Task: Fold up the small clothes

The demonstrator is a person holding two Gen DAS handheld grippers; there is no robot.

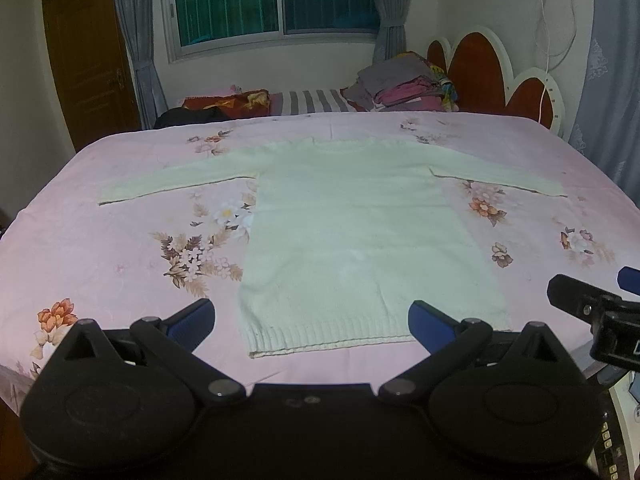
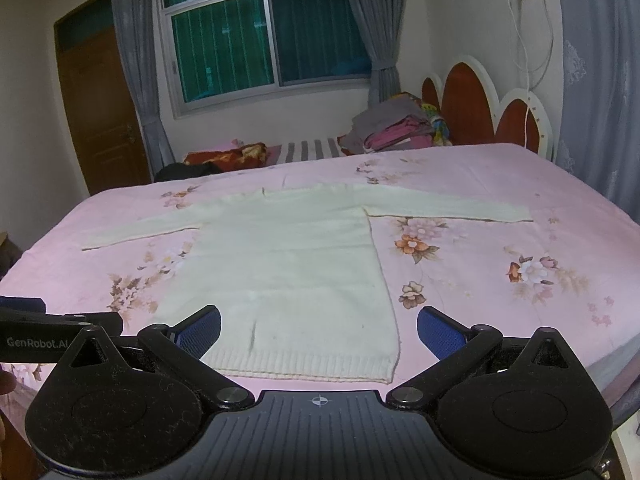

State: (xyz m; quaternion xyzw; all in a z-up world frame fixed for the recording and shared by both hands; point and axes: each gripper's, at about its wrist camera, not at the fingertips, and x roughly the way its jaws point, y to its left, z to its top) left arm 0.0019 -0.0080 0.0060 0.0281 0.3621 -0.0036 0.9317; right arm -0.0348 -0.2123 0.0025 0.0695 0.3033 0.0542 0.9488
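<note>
A pale cream knitted sweater [image 1: 352, 224] lies flat on the pink floral bed sheet [image 1: 120, 208], both sleeves spread out sideways, ribbed hem toward me. It also shows in the right wrist view [image 2: 288, 264]. My left gripper [image 1: 312, 320] is open and empty, hovering just before the hem. My right gripper [image 2: 319, 330] is open and empty, also just before the hem, nearer the sweater's right corner. The right gripper shows at the right edge of the left wrist view [image 1: 592, 304]. The left gripper's body shows at the left edge of the right wrist view [image 2: 40, 336].
A pile of folded clothes [image 1: 404, 86] and a striped pillow [image 1: 312, 102] sit at the far end by the red and white headboard [image 1: 480, 68]. A door [image 1: 88, 60] and curtained window [image 1: 276, 0] lie beyond. The bed edge is right below me.
</note>
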